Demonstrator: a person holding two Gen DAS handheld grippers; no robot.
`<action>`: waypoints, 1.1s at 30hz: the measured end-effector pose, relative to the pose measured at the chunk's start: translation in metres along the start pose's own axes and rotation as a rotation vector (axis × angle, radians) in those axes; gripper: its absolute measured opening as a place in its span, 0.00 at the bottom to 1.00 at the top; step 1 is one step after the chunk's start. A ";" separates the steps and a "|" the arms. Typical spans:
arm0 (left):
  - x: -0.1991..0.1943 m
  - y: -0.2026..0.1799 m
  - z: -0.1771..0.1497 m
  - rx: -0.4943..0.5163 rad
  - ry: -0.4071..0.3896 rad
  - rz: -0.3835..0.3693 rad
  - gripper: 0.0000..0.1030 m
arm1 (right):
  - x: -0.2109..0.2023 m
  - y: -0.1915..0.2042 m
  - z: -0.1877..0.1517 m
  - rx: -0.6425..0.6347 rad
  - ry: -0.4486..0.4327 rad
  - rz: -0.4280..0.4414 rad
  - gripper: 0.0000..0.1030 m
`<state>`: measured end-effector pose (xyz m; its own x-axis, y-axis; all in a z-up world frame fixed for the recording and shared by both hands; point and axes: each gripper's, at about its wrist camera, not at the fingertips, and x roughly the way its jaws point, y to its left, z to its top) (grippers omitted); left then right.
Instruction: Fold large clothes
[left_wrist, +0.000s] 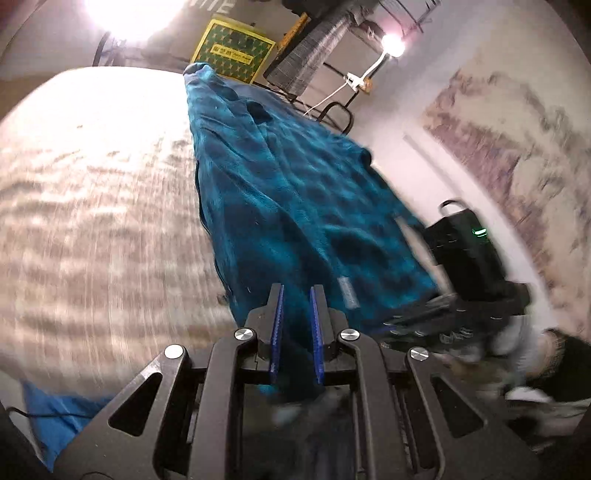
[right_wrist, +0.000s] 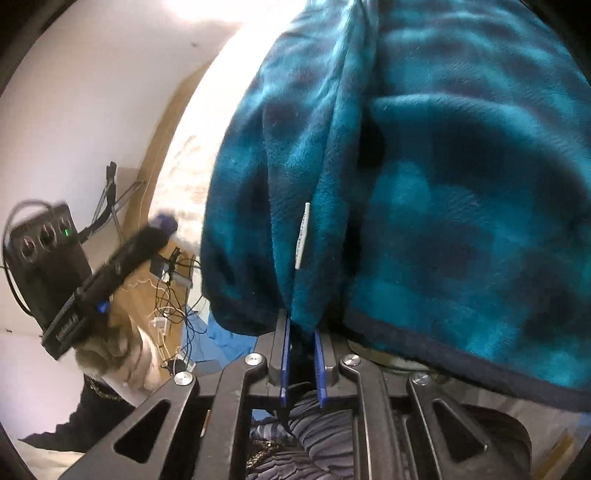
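A large teal-and-navy fleece garment (left_wrist: 280, 192) stretches from my left gripper away over a pale patterned bed surface (left_wrist: 96, 192). My left gripper (left_wrist: 297, 291) is shut on the garment's near hem, with cloth bunched between its blue pads. The other gripper (left_wrist: 443, 314) shows at the right of the left wrist view, at the same hem. In the right wrist view my right gripper (right_wrist: 302, 325) is shut on a fold of the garment (right_wrist: 424, 166), which hangs close over the camera. A white label (right_wrist: 303, 236) shows on the fold.
A black box with a green light (left_wrist: 469, 251) stands to the right by the wall. A yellow-green patterned board (left_wrist: 232, 50) and a lamp (left_wrist: 391, 44) stand beyond the bed. Blue cloth (left_wrist: 59, 413) lies low at the left. Cables (right_wrist: 173, 291) hang by a wooden frame.
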<state>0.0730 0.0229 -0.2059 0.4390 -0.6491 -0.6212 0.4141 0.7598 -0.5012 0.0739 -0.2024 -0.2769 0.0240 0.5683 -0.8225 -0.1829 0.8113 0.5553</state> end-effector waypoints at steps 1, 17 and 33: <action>0.015 0.001 0.000 0.011 0.037 0.012 0.11 | 0.001 0.001 0.001 -0.004 -0.002 0.000 0.14; -0.006 -0.027 0.082 0.099 -0.106 0.114 0.11 | -0.196 -0.021 -0.001 -0.040 -0.604 -0.151 0.65; 0.001 -0.108 0.201 0.179 -0.186 0.061 0.11 | -0.383 -0.168 -0.085 0.426 -0.994 -0.311 0.75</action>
<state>0.1886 -0.0670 -0.0315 0.5999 -0.6105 -0.5171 0.5095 0.7898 -0.3414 0.0121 -0.5676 -0.0655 0.8177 0.0355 -0.5745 0.3135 0.8096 0.4963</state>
